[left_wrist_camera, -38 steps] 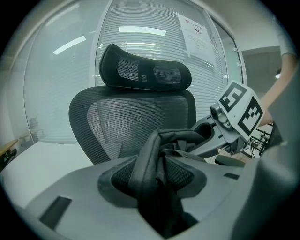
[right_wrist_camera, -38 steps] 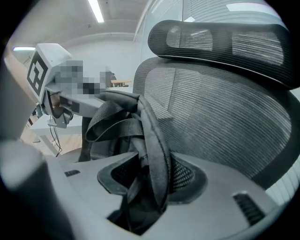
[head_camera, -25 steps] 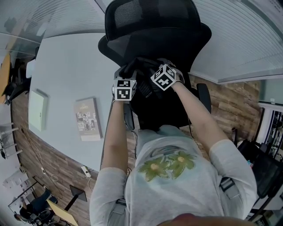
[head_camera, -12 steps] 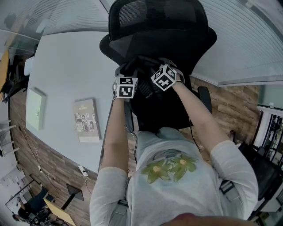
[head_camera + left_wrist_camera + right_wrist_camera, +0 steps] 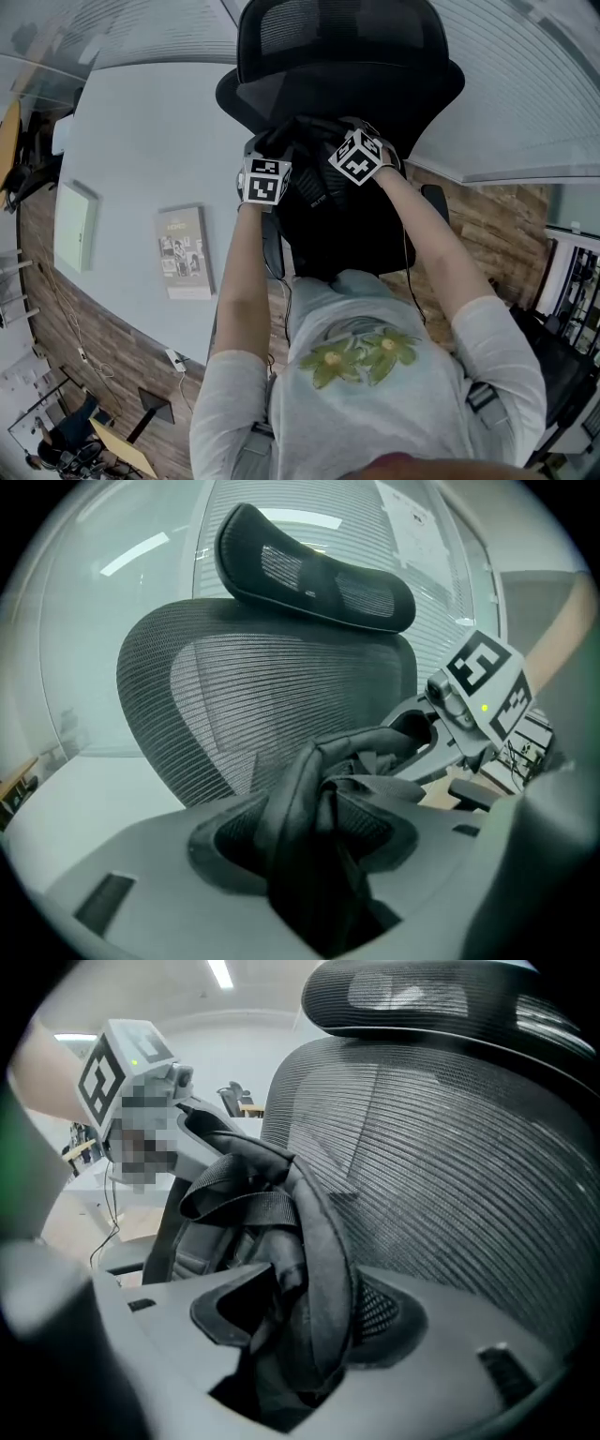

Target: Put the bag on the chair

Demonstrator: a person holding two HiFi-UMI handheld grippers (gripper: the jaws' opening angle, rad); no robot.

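On the chair, just in front of its backrest, rests the bag. The left hand-held gripper and the right hand-held gripper are both opening their jaws. The straps lie loosely between them, so the placing seems almost finished.

A: What's different from a second ago?

B: Both pairs of jaws are opening. The left gripper and the right gripper each loosen around the straps of the black fabric bag.

A: Has anything moved?

B: In the head view the right gripper sits slightly higher and further right, and the left slightly higher. The black mesh office chair has also shifted right.
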